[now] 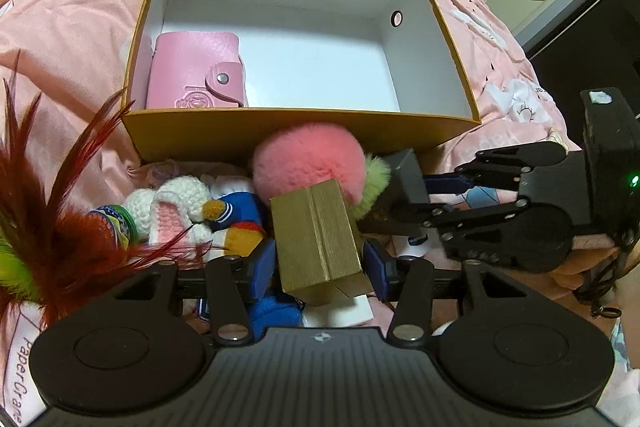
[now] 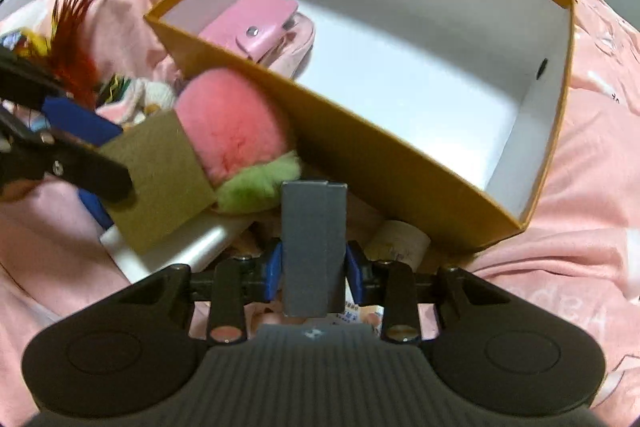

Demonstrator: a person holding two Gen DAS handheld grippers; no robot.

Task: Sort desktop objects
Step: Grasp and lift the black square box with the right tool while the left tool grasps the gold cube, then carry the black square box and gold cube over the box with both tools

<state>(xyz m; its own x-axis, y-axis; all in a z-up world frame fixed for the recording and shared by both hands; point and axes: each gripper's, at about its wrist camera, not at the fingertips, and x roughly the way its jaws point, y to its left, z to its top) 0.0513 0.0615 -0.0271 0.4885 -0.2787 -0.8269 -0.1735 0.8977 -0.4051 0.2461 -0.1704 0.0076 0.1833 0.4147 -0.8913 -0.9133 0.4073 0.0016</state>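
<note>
Two small boxes are clamped, likely bound for the orange box [image 1: 300, 131] on the bed: left gripper [image 1: 320, 259] jaws pinch a gold box [image 1: 316, 235], right gripper [image 2: 314, 267] jaws a grey box [image 2: 312, 247] (pink wallet [image 1: 196, 71] sits in its near-left corner)

gold box [image 1: 320, 239], grey box [image 2: 312, 247], pink wallet [image 1: 196, 71]

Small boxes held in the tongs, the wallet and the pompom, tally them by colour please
Gold: 1, small box in the left tongs
Grey: 1, small box in the right tongs
Pink: 2, wallet and pompom
Total: 4
</note>
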